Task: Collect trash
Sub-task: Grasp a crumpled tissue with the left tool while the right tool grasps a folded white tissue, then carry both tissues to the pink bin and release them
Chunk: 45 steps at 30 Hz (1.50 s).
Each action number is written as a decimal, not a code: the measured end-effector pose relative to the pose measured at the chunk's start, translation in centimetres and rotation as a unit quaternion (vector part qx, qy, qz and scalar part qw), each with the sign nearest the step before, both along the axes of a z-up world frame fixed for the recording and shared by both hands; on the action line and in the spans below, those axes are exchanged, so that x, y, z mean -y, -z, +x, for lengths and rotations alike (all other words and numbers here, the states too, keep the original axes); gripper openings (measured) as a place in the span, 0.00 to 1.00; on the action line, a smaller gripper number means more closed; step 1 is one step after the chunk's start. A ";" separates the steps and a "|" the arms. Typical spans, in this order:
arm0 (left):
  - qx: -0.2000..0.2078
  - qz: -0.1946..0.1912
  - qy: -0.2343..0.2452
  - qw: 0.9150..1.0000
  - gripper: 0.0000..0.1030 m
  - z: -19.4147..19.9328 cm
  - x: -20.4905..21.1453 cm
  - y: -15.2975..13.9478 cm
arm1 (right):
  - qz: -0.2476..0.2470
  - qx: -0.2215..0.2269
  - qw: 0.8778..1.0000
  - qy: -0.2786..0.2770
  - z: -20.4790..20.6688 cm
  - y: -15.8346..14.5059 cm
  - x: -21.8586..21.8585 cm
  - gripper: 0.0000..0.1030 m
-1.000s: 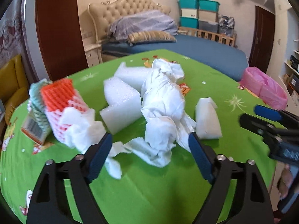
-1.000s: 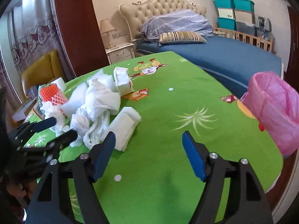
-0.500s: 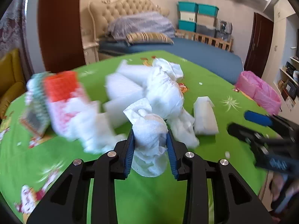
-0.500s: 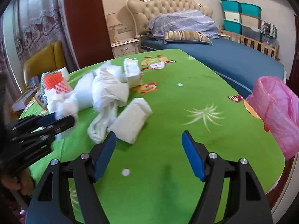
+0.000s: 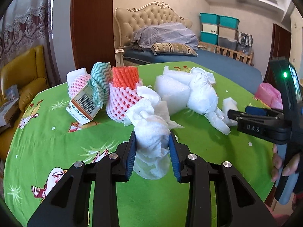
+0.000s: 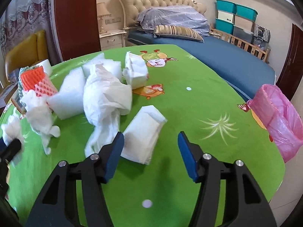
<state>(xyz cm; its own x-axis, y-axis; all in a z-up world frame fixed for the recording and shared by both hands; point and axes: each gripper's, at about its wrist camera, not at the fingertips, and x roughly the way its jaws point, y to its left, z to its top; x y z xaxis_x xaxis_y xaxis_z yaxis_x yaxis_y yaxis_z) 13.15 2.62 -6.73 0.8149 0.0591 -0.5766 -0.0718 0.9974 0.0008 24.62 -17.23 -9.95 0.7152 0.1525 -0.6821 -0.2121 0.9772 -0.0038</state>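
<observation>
Left tool point(image 5: 152, 146): jaws closed on a crumpled white tissue wad point(image 5: 151, 132). A second ago they stood wide around the loose pile; now the blue pads press the wad from both sides.
Held wad: its lower part hangs below the pads and seems just clear of the green surface point(image 5: 56, 141); whether a corner trails on the cloth cannot be told.
Right tool point(image 6: 150, 155): jaws part open and have just been closing, narrower than a second ago. Nothing is gripped.
Right tool target: a folded white packet point(image 6: 144, 134) lies partly between the pads, its near left corner by the left pad; the right pad is apart from it.
Pile left on surface: white plastic bag bundle point(image 6: 106, 94), foam blocks point(image 6: 70, 94), pink and orange fruit nets point(image 5: 123, 94), a barcoded carton point(image 5: 83, 106), a teal striped cloth point(image 5: 99, 81).
Bin: pink-lined trash bag point(image 6: 278, 117) at the surface's right edge, well apart from both tools.
Person: fingers point(image 5: 282, 162) on the right tool's handle show at the edge of the left view.
Change, meaning: one piece is now secured on the left, and the right looks committed to the packet.
Task status (judgement): early; most of the trash is uncollected and nothing held has reached the bag.
Next need (judgement): finish the right grip, then carry both pieces to the pink bag.
</observation>
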 end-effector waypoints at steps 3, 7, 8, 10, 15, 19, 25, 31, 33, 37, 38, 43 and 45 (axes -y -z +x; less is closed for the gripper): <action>-0.002 0.003 -0.002 1.000 0.32 0.1 -0.1 0.0 | -0.007 -0.006 1.000 -0.007 0.0 0.2 -1.2 0.56; -0.004 -0.001 -0.006 1.000 0.32 0.3 -0.2 0.0 | -0.033 -0.002 0.999 0.009 0.2 1.0 -1.8 0.50; -0.003 -0.001 -0.006 1.000 0.32 0.4 -0.2 0.0 | -0.027 0.000 1.000 0.014 0.2 0.9 -1.5 0.48; -0.001 0.001 -0.005 1.000 0.32 0.3 -0.1 0.0 | -0.020 -0.003 1.000 0.023 0.2 1.0 -1.0 0.47; 0.009 0.015 -0.002 1.000 0.32 -0.1 0.5 -0.2 | 0.011 0.001 1.000 0.002 -0.2 0.9 -0.5 0.50; 0.009 0.016 0.000 1.000 0.32 -0.1 0.5 -0.2 | 0.052 -0.007 0.998 0.039 0.4 1.0 1.4 0.51; 0.008 0.009 0.000 1.000 0.32 -0.2 0.4 -0.2 | -0.004 -0.027 0.999 0.045 1.2 1.8 -0.2 0.41; 0.005 -0.001 -0.002 1.000 0.32 0.0 -0.1 -0.1 | 0.033 0.001 0.999 0.030 -0.4 0.8 1.2 0.40; -0.002 -0.001 -0.002 1.000 0.32 0.1 0.0 0.0 | 0.043 0.009 0.999 0.010 -1.5 0.6 1.4 0.40; -0.003 0.011 -0.004 1.000 0.32 0.2 0.4 0.0 | 0.029 0.036 0.999 -0.020 -4.0 0.2 1.5 0.40; -0.002 0.015 -0.005 1.000 0.32 0.2 0.5 0.0 | 0.033 0.038 0.998 -0.026 -4.4 0.2 1.7 0.40; 0.009 0.040 -0.006 0.999 0.32 -0.2 1.4 -0.2 | 0.042 0.053 0.997 -0.029 -5.7 0.4 3.3 0.40; 0.015 0.038 0.002 0.999 0.32 -0.3 1.7 -0.4 | 0.053 0.056 0.997 -0.023 -5.7 0.4 4.2 0.40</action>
<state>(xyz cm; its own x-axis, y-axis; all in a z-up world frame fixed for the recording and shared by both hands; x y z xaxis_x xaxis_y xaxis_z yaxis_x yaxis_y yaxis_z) 12.86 0.97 -6.33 0.8317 0.0988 -0.5463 -0.0695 0.9948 0.0742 18.88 -21.45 -10.34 0.7761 0.2535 -0.5774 -0.2607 0.9627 0.0722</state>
